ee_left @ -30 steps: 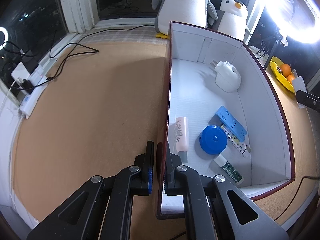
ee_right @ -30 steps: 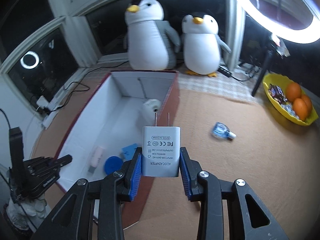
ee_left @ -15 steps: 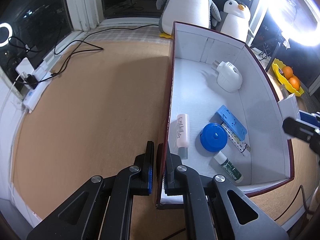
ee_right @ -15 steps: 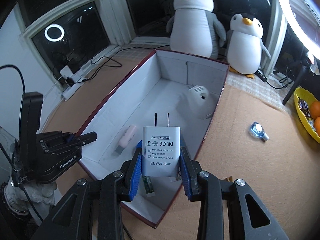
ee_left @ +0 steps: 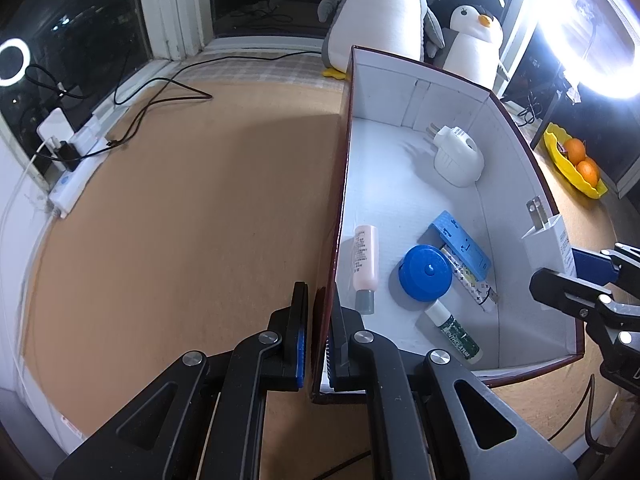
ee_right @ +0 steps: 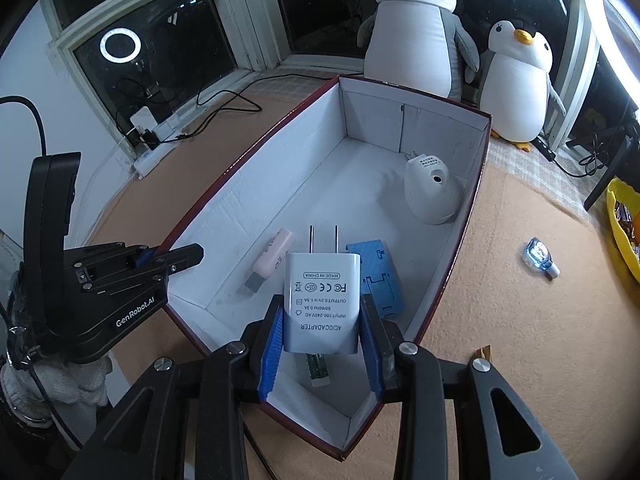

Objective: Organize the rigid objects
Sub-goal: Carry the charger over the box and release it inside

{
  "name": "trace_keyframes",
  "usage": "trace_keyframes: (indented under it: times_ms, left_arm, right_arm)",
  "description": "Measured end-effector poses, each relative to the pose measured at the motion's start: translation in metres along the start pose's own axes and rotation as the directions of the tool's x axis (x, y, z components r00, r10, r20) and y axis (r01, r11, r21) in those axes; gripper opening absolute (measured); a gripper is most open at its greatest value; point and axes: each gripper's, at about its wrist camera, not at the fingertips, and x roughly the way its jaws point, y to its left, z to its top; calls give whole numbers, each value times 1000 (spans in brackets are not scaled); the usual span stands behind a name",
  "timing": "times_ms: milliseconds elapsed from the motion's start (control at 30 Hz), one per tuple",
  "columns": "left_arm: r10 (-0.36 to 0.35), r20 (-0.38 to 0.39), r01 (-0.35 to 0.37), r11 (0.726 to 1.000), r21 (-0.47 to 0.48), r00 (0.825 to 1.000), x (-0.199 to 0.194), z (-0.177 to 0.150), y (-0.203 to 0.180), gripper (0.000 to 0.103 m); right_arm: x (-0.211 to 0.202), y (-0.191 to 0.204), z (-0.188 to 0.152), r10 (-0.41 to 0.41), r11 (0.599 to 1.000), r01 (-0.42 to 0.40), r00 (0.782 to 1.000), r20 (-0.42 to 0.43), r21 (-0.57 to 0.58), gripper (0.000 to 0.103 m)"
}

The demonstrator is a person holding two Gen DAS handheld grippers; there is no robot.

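Tan, cork-like board covers the tabletop (ee_left: pixel 180 208), filling the left half of the left wrist view. On it stands a long, open, white-lined cardboard box with a dark red rim (ee_right: pixel 280 184), running from lower centre to upper right of the right wrist view. Two white-bellied plush penguins (ee_right: pixel 416 28) sit behind its far end, at the top of the frame.

The left gripper (ee_left: pixel 318 344), bottom centre of its own view, is clamped on the box's near side wall, one finger outside and one inside, steadying it. The right gripper (ee_right: pixel 322 320) pinches a white, blocky plastic AC adapter with two metal prongs (ee_right: pixel 322 300) by its flat sides, prongs pointing away, hanging over the box's near end with the tool angled steeply downward.

The adapter looks light, stiff and smooth; the broad flat faces offer the surest hold, and the prongs are best left untouched.

On the box floor, centre frame, lie a white dome-shaped plug-in device (ee_right: pixel 432 188), a blue plastic block (ee_right: pixel 378 276) and a pink tube (ee_right: pixel 272 260).
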Motion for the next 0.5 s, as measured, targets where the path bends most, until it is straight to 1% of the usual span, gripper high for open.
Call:
trace_keyframes:
  times_ms: [367, 500]
  left_arm:
    - [0, 1, 0, 1000, 1, 1000, -1, 0, 0, 6]
    - [-2, -2, 2, 1000, 6, 1000, 0, 1, 0, 6]
  right_arm:
    - [4, -1, -1, 17, 1000, -17, 1000, -21, 1, 32]
    - [0, 1, 0, 15, 1000, -15, 1000, -8, -6, 37]
